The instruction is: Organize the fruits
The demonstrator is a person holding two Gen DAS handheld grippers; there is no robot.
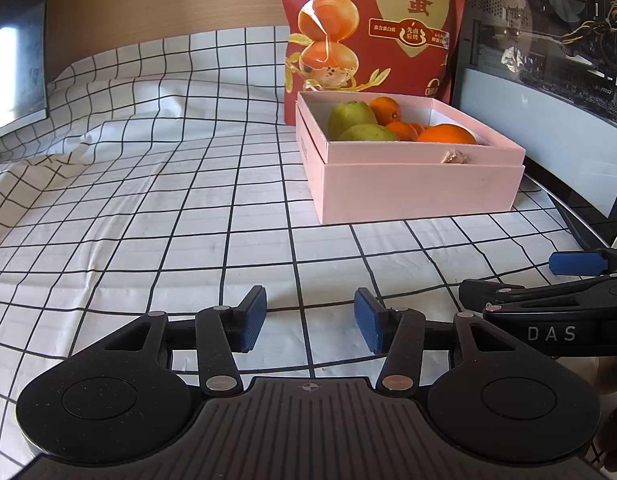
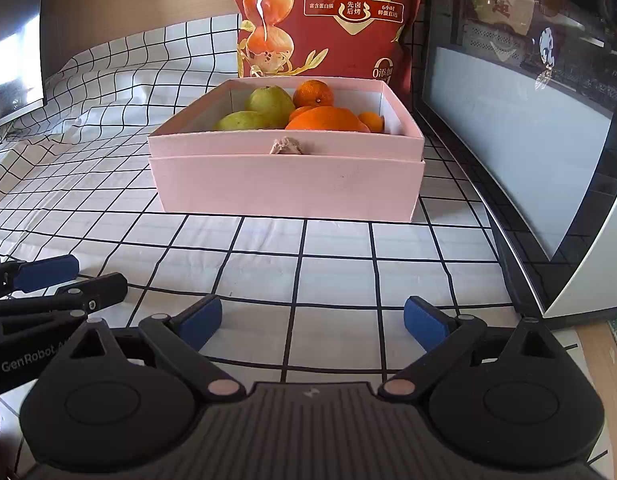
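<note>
A pink box (image 1: pixel 412 188) (image 2: pixel 284 188) stands on the checked cloth and holds the fruit. Inside are two green pears (image 1: pixel 350 114) (image 2: pixel 268 100), a large orange (image 1: pixel 448 134) (image 2: pixel 326 118) and several small tangerines (image 1: pixel 384 108) (image 2: pixel 313 94). My left gripper (image 1: pixel 310 320) is open and empty, low over the cloth, in front and left of the box. My right gripper (image 2: pixel 312 320) is open and empty, straight in front of the box. Each gripper shows at the edge of the other's view (image 1: pixel 548 284) (image 2: pixel 56 280).
A tall red snack bag (image 1: pixel 372 24) (image 2: pixel 328 16) stands right behind the box. A glass-sided computer case (image 1: pixel 548 60) (image 2: pixel 528 120) lines the right side. A dark monitor (image 1: pixel 16 60) stands at far left. The white checked cloth (image 1: pixel 168 208) is wrinkled toward the back left.
</note>
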